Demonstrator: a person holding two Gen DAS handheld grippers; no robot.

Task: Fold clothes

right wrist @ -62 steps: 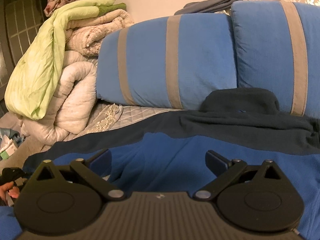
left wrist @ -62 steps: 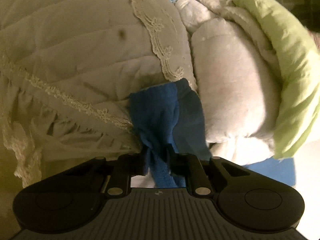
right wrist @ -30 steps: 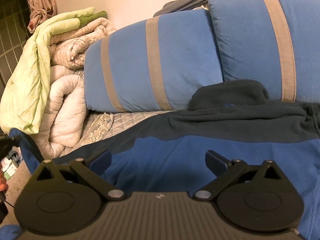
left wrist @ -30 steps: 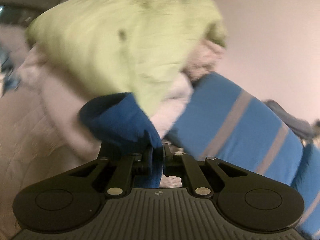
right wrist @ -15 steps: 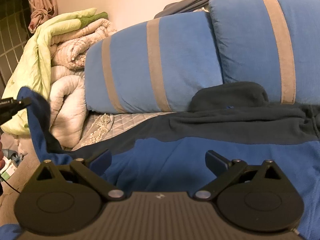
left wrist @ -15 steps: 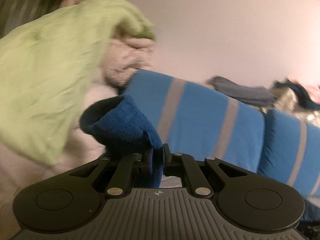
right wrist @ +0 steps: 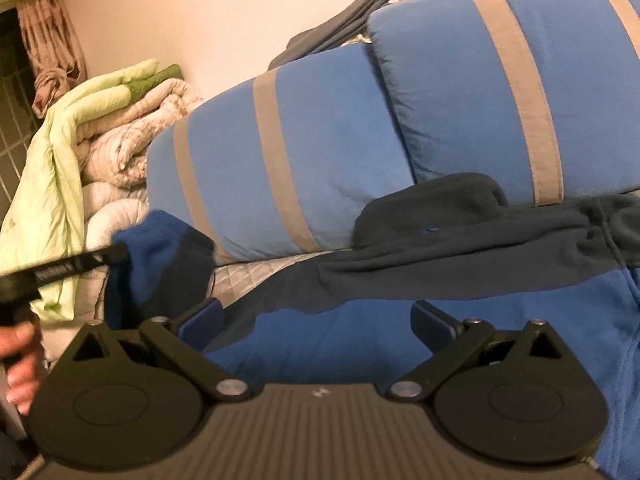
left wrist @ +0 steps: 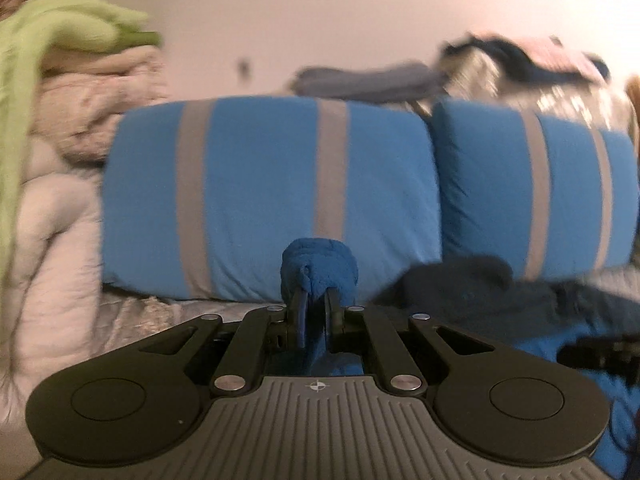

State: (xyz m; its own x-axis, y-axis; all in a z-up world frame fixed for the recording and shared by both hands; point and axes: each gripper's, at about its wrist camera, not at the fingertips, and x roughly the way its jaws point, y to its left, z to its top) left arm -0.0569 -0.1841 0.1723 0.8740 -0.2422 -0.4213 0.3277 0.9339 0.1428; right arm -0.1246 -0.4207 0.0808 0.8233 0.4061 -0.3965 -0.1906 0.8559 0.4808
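A blue fleece jacket with a navy yoke and collar lies spread on the bed, in front of the pillows. My left gripper is shut on the jacket's blue sleeve cuff and holds it up in the air. In the right wrist view the left gripper comes in from the left, with the lifted sleeve hanging from it. My right gripper stands open low over the jacket's blue body, nothing between its fingers. The navy collar also shows in the left wrist view.
Two blue pillows with grey stripes lean against the wall behind the jacket. A pile of pale quilts under a green blanket stands at the left. Grey folded clothes lie on the pillows. A hand grips the left tool.
The left gripper has lifted the sleeve cuff off the bed and swung right, from facing the quilt pile to facing the pillows. The right gripper has tilted slightly and stays open.
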